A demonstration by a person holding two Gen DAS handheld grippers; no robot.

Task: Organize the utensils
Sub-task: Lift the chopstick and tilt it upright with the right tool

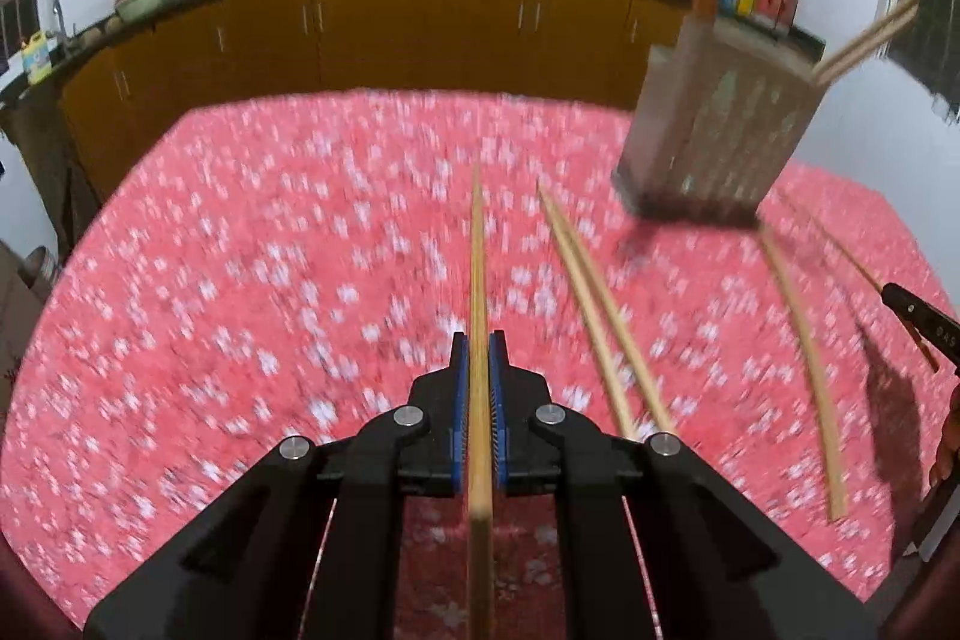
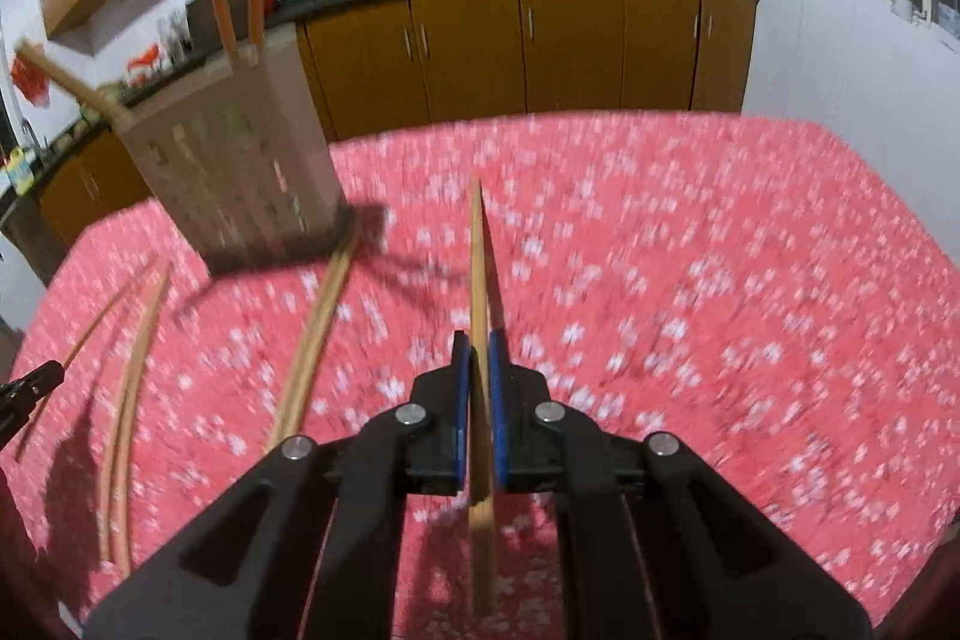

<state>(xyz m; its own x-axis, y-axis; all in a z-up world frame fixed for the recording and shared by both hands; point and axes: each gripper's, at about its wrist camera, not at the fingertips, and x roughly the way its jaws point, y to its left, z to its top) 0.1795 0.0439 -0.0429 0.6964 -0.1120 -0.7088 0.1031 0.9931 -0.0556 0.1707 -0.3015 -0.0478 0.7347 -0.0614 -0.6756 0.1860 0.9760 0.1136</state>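
left claw: our left gripper (image 1: 478, 358) is closed tight on one chopstick (image 1: 478, 280), which runs straight out between the blue pads.
right claw: our right gripper (image 2: 478, 358) is likewise clamped on its own chopstick (image 2: 478, 268).
holder: the grey slotted holder (image 1: 714, 124) stands on the pink flowered tablecloth (image 1: 240, 280), already carrying orange handles and two sticks leaning out of its top.
step: we judge we are carrying both sticks toward the holder.
doing it well: we should tilt each stick tip-down over the top opening, one at a time, and let go only once the tip is inside.
look: pale wooden sticks, long, thin, blurred here.
left on cloth: a pair of chopsticks (image 1: 606, 316) and another curved-looking stick (image 1: 807, 364) lie loose near the holder.
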